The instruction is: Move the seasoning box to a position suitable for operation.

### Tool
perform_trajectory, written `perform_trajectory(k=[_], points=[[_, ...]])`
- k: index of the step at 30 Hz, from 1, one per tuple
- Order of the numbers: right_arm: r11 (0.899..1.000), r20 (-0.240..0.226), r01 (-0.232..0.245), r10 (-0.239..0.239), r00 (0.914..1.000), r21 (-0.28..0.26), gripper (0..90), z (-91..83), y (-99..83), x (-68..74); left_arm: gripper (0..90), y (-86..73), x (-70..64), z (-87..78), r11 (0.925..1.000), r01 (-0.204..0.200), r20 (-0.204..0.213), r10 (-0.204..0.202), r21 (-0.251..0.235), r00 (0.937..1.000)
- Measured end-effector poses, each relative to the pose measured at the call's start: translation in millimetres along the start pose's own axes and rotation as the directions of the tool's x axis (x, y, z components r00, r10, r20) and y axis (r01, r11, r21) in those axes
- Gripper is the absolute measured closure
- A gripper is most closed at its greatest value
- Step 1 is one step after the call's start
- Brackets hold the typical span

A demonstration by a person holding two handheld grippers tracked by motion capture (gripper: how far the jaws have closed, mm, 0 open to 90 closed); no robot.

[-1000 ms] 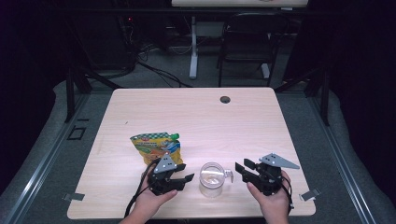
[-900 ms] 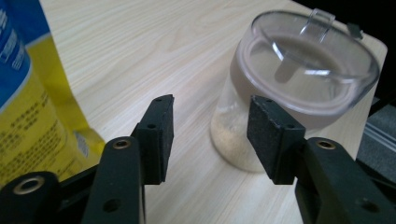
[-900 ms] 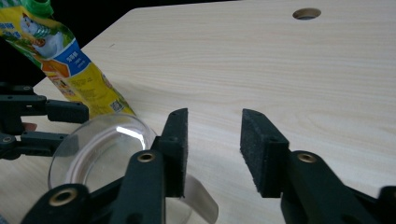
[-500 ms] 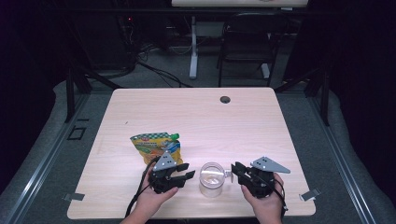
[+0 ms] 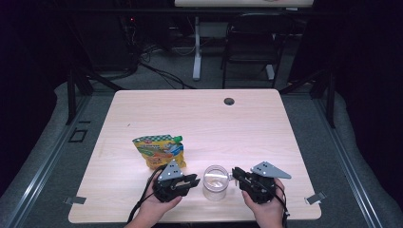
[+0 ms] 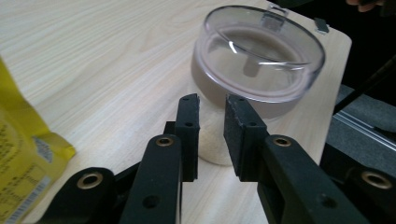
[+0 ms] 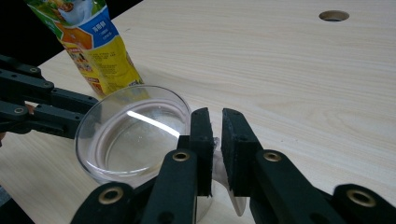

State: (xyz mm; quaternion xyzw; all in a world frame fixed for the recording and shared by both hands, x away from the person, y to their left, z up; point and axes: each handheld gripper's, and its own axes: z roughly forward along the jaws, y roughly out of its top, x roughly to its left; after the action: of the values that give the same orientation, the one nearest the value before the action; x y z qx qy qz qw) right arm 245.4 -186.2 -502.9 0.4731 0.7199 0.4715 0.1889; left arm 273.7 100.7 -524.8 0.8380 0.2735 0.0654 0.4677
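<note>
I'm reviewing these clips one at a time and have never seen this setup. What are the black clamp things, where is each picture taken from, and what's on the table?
No robot here: a person holds a black two-jaw hand gripper in each hand. The high view looks down from above the person's side of the pale wooden table; the left gripper and the right gripper come in from the bottom edge. The other two pictures come from cameras riding on those grippers, looking along their own jaws.

On the table stand a round clear plastic jar with a clear lid and a yellow-green snack pouch with a green cap. A dark round hole sits near the far edge.

The right gripper's jaws are nearly closed around the small clear tab on the lid's rim. The left gripper's jaws stand slightly apart beside the jar, holding nothing.
</note>
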Motion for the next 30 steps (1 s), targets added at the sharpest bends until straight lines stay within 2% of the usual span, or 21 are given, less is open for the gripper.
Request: perform_trajectory(k=[3, 6, 12, 15, 27, 30], points=[[1.000, -0.005, 0.000, 0.000, 1.0000, 0.006, 83.4, 1.0, -1.1, 0.7, 80.7, -1.5, -3.8, 2.5, 0.9998, -0.012, 0.033, 0.012, 0.015, 0.9994], [1.000, -0.007, -0.003, 0.003, 1.0000, 0.001, 83.5, 1.2, -1.7, 0.9, 84.1, -2.1, -5.8, 4.8, 0.9990, -0.031, 0.032, 0.030, 0.033, 0.9990], [1.000, -0.015, -0.014, 0.014, 0.9998, -0.004, 83.5, 0.9, -2.6, 0.2, 88.3, -2.2, -7.3, 6.5, 0.9990, -0.029, 0.045, 0.028, 0.033, 0.9986], [1.000, -0.013, -0.010, 0.010, 0.9999, -0.004, 83.4, 0.5, -3.1, 0.2, 89.8, -2.1, -7.0, 7.1, 0.9992, -0.028, 0.066, 0.026, 0.030, 0.9975], [1.000, -0.017, -0.023, 0.022, 0.9996, -0.010, 83.1, 0.2, -4.1, 0.1, 89.9, -1.7, -8.6, 7.6, 0.9991, -0.034, 0.061, 0.032, 0.025, 0.9976], [1.000, -0.016, -0.022, 0.022, 0.9996, -0.009, 83.1, 0.1, -4.1, 0.4, 89.9, -1.3, -8.0, 7.4, 0.9997, -0.018, 0.064, 0.016, 0.017, 0.9978]])
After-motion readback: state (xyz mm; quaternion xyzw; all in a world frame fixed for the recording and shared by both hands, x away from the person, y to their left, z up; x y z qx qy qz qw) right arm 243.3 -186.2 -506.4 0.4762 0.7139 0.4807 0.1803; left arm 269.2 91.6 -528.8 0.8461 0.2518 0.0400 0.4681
